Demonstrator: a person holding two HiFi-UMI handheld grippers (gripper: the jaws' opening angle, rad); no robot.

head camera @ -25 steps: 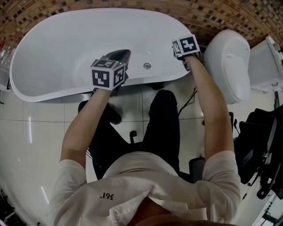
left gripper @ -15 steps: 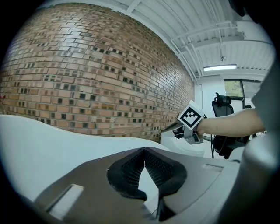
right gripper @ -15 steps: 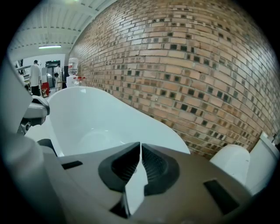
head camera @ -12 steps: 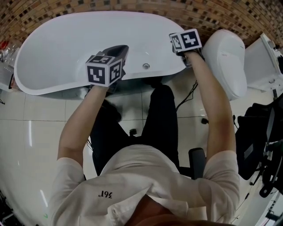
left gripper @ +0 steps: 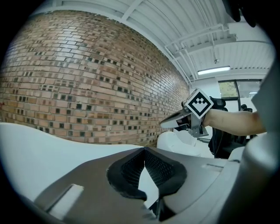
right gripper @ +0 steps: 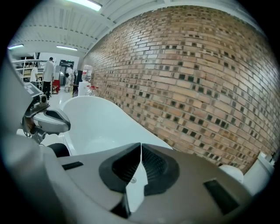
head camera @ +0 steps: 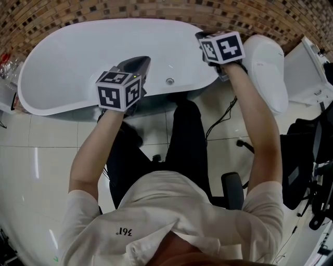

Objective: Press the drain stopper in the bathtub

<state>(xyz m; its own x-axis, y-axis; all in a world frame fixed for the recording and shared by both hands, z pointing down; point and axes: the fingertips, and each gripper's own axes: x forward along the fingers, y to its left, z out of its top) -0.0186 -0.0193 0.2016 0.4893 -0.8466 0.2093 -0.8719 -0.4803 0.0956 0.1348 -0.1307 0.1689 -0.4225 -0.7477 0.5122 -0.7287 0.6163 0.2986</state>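
Observation:
The white oval bathtub lies across the top of the head view. A small round chrome fitting sits on its near inner wall; the same small disc shows through the gap below the right jaws. My left gripper hangs over the tub's near side, left of the fitting, its jaws shut on nothing. My right gripper is held over the tub's right end, also shut and empty; its marker cube hides its jaws in the head view.
A white toilet stands right of the tub. A brick wall runs behind it. Black equipment and cables crowd the floor at right. A water bottle stands near the tub's far end.
Both grippers have risen a little toward the head camera, and the left one has drifted slightly left. Both stay shut over the tub.

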